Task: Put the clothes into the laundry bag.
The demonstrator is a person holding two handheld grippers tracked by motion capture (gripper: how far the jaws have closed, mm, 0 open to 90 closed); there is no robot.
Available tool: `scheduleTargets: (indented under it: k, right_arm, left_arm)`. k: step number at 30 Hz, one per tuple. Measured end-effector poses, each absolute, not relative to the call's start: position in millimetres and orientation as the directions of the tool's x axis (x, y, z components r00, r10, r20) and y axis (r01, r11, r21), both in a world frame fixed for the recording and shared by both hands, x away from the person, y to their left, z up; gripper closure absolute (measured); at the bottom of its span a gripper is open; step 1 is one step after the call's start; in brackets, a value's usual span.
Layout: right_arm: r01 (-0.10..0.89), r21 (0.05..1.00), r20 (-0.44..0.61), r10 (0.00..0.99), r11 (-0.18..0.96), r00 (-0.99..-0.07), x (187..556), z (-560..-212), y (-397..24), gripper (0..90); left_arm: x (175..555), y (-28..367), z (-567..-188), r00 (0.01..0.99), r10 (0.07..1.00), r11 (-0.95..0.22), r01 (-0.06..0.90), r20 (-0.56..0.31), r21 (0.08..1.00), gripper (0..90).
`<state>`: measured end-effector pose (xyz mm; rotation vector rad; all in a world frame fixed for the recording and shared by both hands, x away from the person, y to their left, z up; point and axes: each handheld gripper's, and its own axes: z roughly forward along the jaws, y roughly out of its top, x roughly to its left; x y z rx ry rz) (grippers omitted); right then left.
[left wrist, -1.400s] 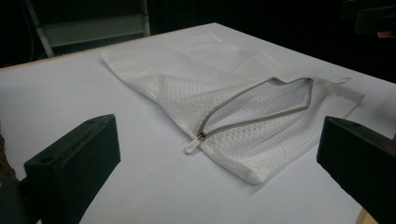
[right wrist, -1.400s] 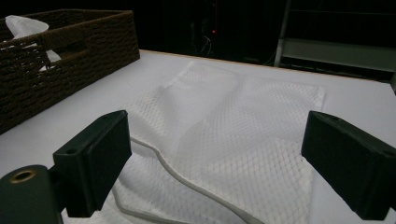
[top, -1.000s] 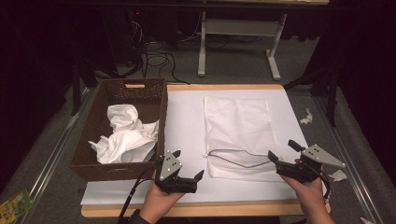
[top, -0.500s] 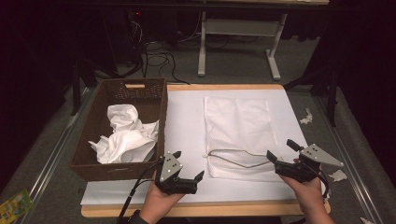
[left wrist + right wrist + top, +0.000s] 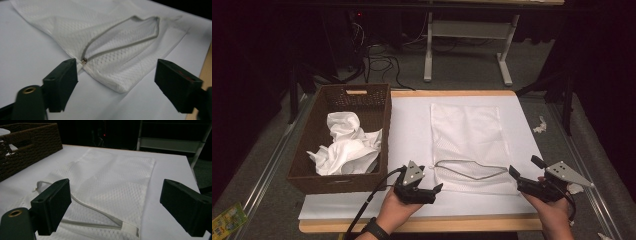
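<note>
High view is cutting off the person's forearms at the near edge, and the dark floor beyond the white-covered table (image 5: 412,125) is hard to make out. A white mesh laundry bag with a grey zip (image 5: 469,145) is lying flat at the table's middle right, its zip mouth gaping at the near end. The weave is showing as fine diamond netting in the left gripper view (image 5: 112,47), with the small metal zip pull (image 5: 84,60) at the bag's near left corner. On the left, a brown woven wicker basket (image 5: 381,120) is holding crumpled white cloth (image 5: 347,145). The left gripper (image 5: 426,192) is sitting just near the zip pull; its jaws have just been closing, yet they are standing apart, gripping nothing, the bag's corner lying between them. The right gripper (image 5: 526,171) is hovering at the bag's near right corner, jaws wide and empty.
</note>
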<state>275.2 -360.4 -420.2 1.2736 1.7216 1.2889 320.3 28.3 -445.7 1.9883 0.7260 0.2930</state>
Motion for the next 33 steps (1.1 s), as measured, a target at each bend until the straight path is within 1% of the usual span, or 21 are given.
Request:
scheduleTargets:
  k: [1, 2, 3, 4, 7, 8, 9, 11, 12, 13, 15, 16, 19, 21, 23, 25, 26, 28, 30, 31, 33]
  right_arm:
    - [0.323, 0.945, 0.061, 0.941, 0.054, -0.333, 275.2, -420.2, -360.4, 10.6]
    - [0.33, 0.943, 0.06, 0.944, 0.053, -0.325, 273.5, -421.6, -363.1, 10.8]
    - [0.33, 0.943, 0.06, 0.944, 0.053, -0.325, 273.5, -421.6, -363.1, 10.8]
    - [0.334, 0.941, 0.06, 0.946, 0.053, -0.318, 272.9, -422.3, -363.9, 11.0]
    - [0.349, 0.936, 0.065, 0.951, 0.047, -0.303, 272.7, -425.6, -367.9, 11.0]
    - [0.352, 0.935, 0.068, 0.951, 0.045, -0.302, 273.1, -426.2, -368.8, 11.0]
    - [0.351, 0.935, 0.066, 0.951, 0.047, -0.303, 273.6, -426.6, -369.4, 11.0]
    - [0.358, 0.933, 0.07, 0.953, 0.042, -0.296, 274.2, -427.3, -369.8, 11.0]
    - [0.361, 0.932, 0.073, 0.952, 0.042, -0.298, 275.5, -428.0, -369.7, 11.2]
    - [0.363, 0.931, 0.071, 0.951, 0.045, -0.3, 275.8, -428.1, -369.6, 11.2]
    - [0.365, 0.93, 0.072, 0.95, 0.046, -0.305, 277.1, -428.6, -368.9, 11.5]
    - [0.365, 0.93, 0.072, 0.95, 0.046, -0.305, 277.1, -428.6, -368.9, 11.5]
    - [0.364, 0.93, 0.076, 0.95, 0.041, -0.302, 277.3, -427.2, -368.8, 11.8]
    - [0.365, 0.93, 0.08, 0.95, 0.037, -0.301, 277.5, -427.1, -368.9, 11.8]
    - [0.368, 0.929, 0.082, 0.949, 0.038, -0.305, 279.5, -427.9, -369.1, 11.8]
    - [0.379, 0.924, 0.088, 0.946, 0.039, -0.311, 282.3, -429.0, -368.8, 11.9]
    - [0.388, 0.921, 0.095, 0.945, 0.036, -0.313, 283.1, -429.2, -368.4, 11.8]
    - [0.386, 0.921, 0.089, 0.942, 0.045, -0.322, 284.6, -429.3, -368.4, 11.8]
    - [0.391, 0.919, 0.096, 0.938, 0.045, -0.333, 285.0, -428.7, -368.1, 13.6]
    - [0.391, 0.919, 0.095, 0.939, 0.044, -0.329, 284.9, -428.5, -367.5, 14.1]
    - [0.393, 0.918, 0.092, 0.939, 0.048, -0.33, 284.7, -428.9, -367.1, 14.2]
  left_arm:
    - [322.7, 23.2, -450.3, 0.795, 0.601, -0.382, 0.376, -0.082, 0.844, 20.8]
    - [326.2, 14.0, -458.6, 0.805, 0.589, -0.421, 0.384, -0.075, 0.821, 26.9]
    - [326.2, 14.0, -458.6, 0.805, 0.589, -0.421, 0.384, -0.075, 0.821, 30.5]
    - [328.1, 7.0, -464.7, 0.808, 0.587, -0.45, 0.386, -0.059, 0.805, 30.5]
    - [331.2, -7.0, -479.2, 0.821, 0.57, -0.537, 0.384, -0.012, 0.751, 44.5]
    - [330.8, -8.3, -481.7, 0.824, 0.567, -0.551, 0.382, -0.003, 0.742, 49.5]
    - [329.5, -7.4, -482.1, 0.824, 0.567, -0.543, 0.375, -0.001, 0.751, 51.4]
    - [328.6, -6.1, -480.7, 0.82, 0.572, -0.545, 0.381, -0.001, 0.747, 68.8]
    - [328.5, -4.7, -480.8, 0.818, 0.575, -0.545, 0.382, 0.002, 0.746, 80.9]
    - [328.5, -4.7, -480.8, 0.818, 0.575, -0.545, 0.382, 0.002, 0.746, 84.8]
    - [329.7, -1.4, -480.4, 0.813, 0.583, -0.543, 0.39, 0.0, 0.744, 86.5]
    - [330.7, 1.4, -480.1, 0.809, 0.588, -0.539, 0.4, -0.009, 0.742, 86.5]
    - [333.4, 16.6, -478.9, 0.77, 0.638, -0.526, 0.424, 0.012, 0.737, 86.4]
    - [335.5, 27.3, -479.6, 0.746, 0.666, -0.503, 0.449, -0.001, 0.739, 86.1]
    - [334.7, 34.2, -478.5, 0.737, 0.676, -0.482, 0.458, -0.016, 0.747, 82.0]
    - [329.7, 37.3, -473.8, 0.736, 0.676, -0.451, 0.432, -0.017, 0.781, 70.0]
    - [325.9, 38.7, -469.8, 0.739, 0.673, -0.432, 0.411, -0.017, 0.803, 60.8]
    - [317.6, 42.4, -460.3, 0.757, 0.653, -0.401, 0.365, -0.018, 0.84, 50.7]
    - [310.3, 46.1, -452.9, 0.774, 0.632, -0.355, 0.325, -0.031, 0.876, 41.7]
    - [308.7, 46.9, -450.6, 0.779, 0.625, -0.345, 0.328, -0.045, 0.879, 38.2]
    - [306.2, 47.8, -446.9, 0.79, 0.611, -0.355, 0.337, -0.056, 0.872, 27.0]
